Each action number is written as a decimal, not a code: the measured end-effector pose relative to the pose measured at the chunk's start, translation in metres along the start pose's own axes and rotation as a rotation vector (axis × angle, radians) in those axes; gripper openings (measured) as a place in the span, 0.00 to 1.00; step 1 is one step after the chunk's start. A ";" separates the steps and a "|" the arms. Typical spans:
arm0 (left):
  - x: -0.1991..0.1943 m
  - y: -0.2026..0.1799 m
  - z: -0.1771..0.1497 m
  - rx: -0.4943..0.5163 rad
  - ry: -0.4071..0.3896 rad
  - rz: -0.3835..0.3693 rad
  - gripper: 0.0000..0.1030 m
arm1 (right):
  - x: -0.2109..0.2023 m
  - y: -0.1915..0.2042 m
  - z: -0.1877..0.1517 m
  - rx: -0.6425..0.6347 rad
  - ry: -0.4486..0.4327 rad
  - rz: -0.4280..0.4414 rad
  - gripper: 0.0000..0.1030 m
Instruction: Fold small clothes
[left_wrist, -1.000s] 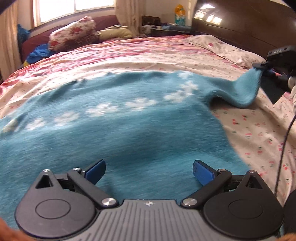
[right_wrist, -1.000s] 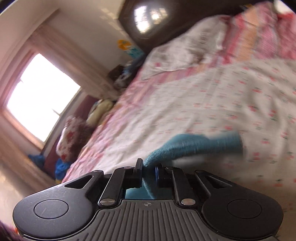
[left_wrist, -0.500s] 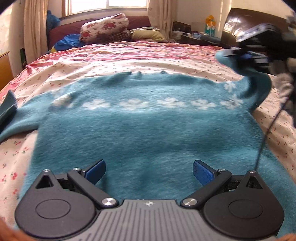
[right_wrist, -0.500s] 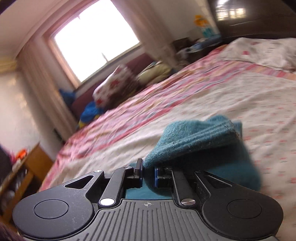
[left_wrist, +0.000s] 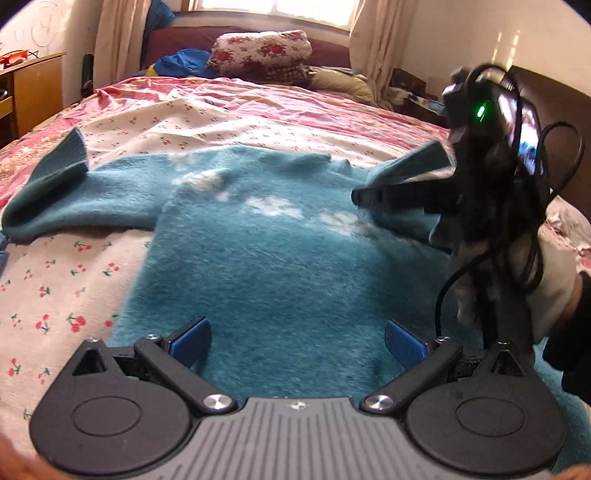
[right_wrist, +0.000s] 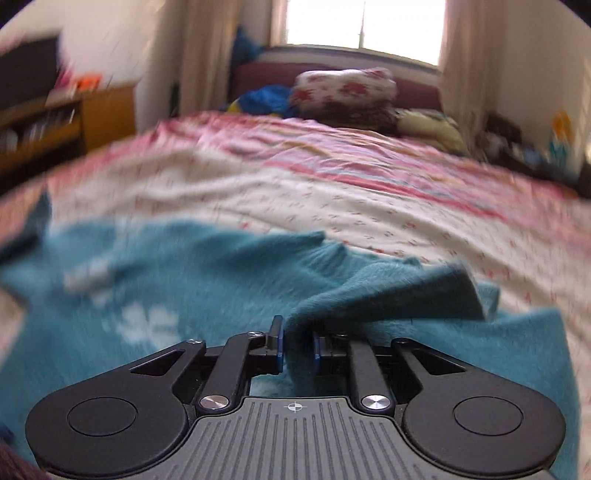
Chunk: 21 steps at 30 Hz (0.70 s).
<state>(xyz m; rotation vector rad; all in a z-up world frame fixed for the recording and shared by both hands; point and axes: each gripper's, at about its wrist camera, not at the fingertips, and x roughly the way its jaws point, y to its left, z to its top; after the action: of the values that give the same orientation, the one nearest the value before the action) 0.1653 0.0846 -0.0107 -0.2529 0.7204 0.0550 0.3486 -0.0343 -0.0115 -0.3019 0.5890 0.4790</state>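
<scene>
Left wrist view, sweater: a teal sweater lies flat on the flowered bed, one sleeve stretched out to the left, the other sleeve carried over the body.
Right gripper: the right gripper has that sleeve between its narrow fingers, and its jaws are opening; a fold of knit sits in the gap.
Left gripper: the left gripper hovers over the hem with fingers spread wide, nothing between them.
Risk, sleeve: let go from here, the sleeve may land crooked or bunched across the chest, since nothing pins the body.
Risk, fabric: fuzzy knit could cling to a pad and drag back out as the hand draws away.
Risk, cable: the loose black cable hangs near the sweater and might snag it.
Hard to see: both views are smeared by motion; whether the pads press the sleeve is unclear.
Cut off: the sweater's hem sits under the left gripper, and its right edge is hidden behind the gloved hand.
</scene>
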 end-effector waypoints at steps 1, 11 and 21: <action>-0.001 0.001 0.001 -0.002 -0.005 -0.002 1.00 | 0.001 0.004 0.000 -0.022 -0.001 -0.008 0.18; -0.004 0.009 0.003 -0.026 -0.012 -0.018 1.00 | -0.005 0.039 0.011 -0.200 -0.068 -0.025 0.19; -0.006 0.014 0.005 -0.048 -0.025 -0.028 1.00 | 0.004 0.050 0.014 -0.214 -0.048 -0.037 0.07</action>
<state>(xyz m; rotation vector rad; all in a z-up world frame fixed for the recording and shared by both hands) 0.1619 0.1000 -0.0058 -0.3075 0.6917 0.0489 0.3326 0.0153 -0.0098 -0.5033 0.4846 0.5129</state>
